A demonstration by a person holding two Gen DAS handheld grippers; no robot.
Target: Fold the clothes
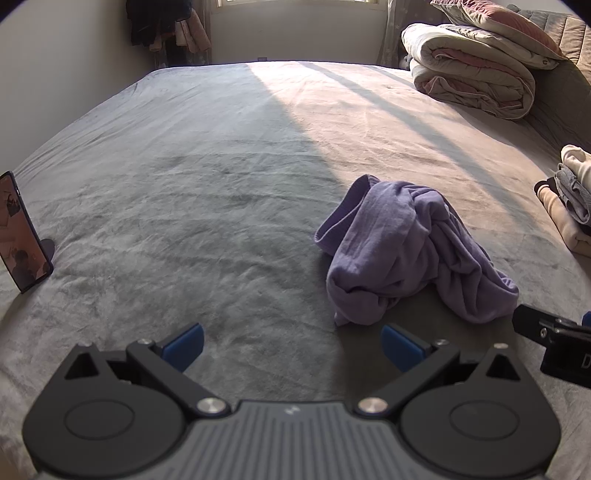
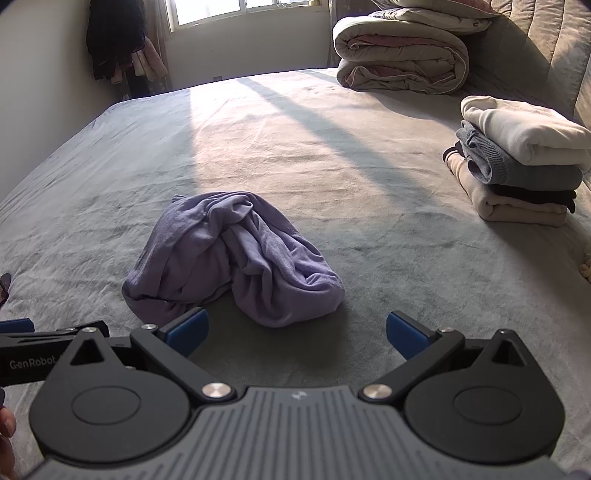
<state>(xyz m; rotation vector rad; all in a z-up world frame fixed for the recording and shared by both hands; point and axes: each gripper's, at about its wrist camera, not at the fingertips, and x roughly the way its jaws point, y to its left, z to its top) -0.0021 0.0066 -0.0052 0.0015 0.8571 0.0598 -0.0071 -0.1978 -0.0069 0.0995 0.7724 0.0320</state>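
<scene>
- A home bedroom: a wide bed (image 2: 258, 122) fills the view.
- Rolled quilts (image 2: 402, 59) at its far corner.
- A window (image 2: 236, 9) beyond its far edge.

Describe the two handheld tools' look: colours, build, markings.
Both match: left tool and right tool have black linkage arms, blue pads, silver pivot screws, round black hubs and a ribbed grey body. White "GenRobot" lettering marks the left tool's side in the right wrist view.

So the count: one crumpled purple cotton garment (image 2: 229, 254) on the grey plush bed (image 2: 332, 147). One stack of four folded clothes (image 2: 517, 162): cream, grey knit, black, beige. One rolled-up beige and pink quilt (image 2: 402, 61). One propped-up smartphone (image 1: 22, 232). Two black claws with blue pads, left claw (image 1: 291, 345) and right claw (image 2: 295, 332).
</scene>
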